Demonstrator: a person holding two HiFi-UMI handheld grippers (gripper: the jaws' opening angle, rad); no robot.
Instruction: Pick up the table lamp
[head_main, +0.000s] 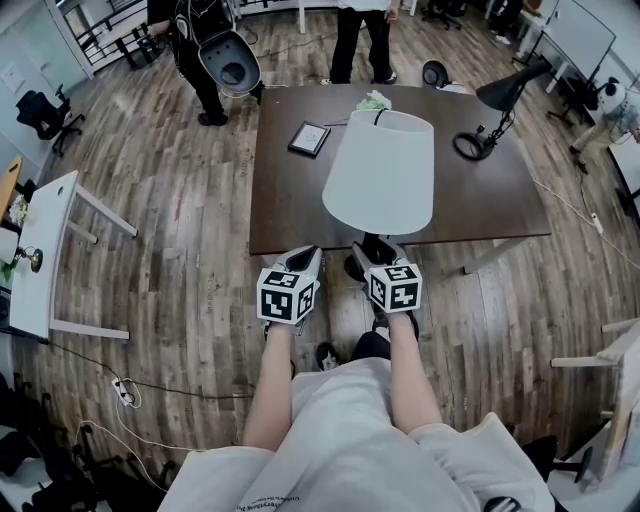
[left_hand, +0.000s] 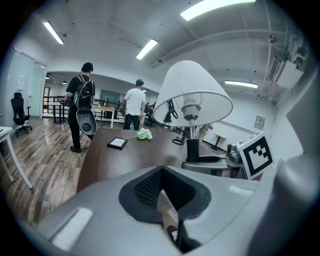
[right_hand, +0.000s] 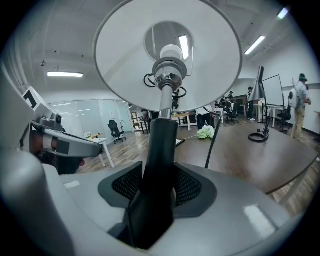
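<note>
White-shaded table lamp (head_main: 380, 170), one: upright over the near edge of the table, its black stem (right_hand: 160, 145) standing between the right gripper's jaws. Its base is hidden in all three views.

Right gripper (head_main: 378, 250), one: jaws clenched on the lamp stem, with both meshed pads pressed to its sides in the right gripper view. Marker cube on top.

Left gripper (head_main: 305, 258), one: just left of the right one and apart from the lamp. Jaws released, with nothing between them but a strip of wooden floor (left_hand: 165, 205).

Dark brown table (head_main: 290, 200), one. On it:
- black desk lamp (head_main: 490, 115), one, at the far right, with its head tilted;
- flat dark-framed tablet (head_main: 309, 138), one, at the far left;
- pale green bundle (head_main: 375, 100), one, at the far edge.

Black cord (right_hand: 212, 145), one: runs from the table lamp toward the far side of the table.

Standing persons, three: two beyond the far edge of the table (head_main: 205, 60) (head_main: 362, 40), and one at the far right of the room (head_main: 610, 110).

White side table (head_main: 40, 250), one, at the left, well apart from the dark table.

Black office chair (head_main: 45, 110), one, at the far left.
</note>
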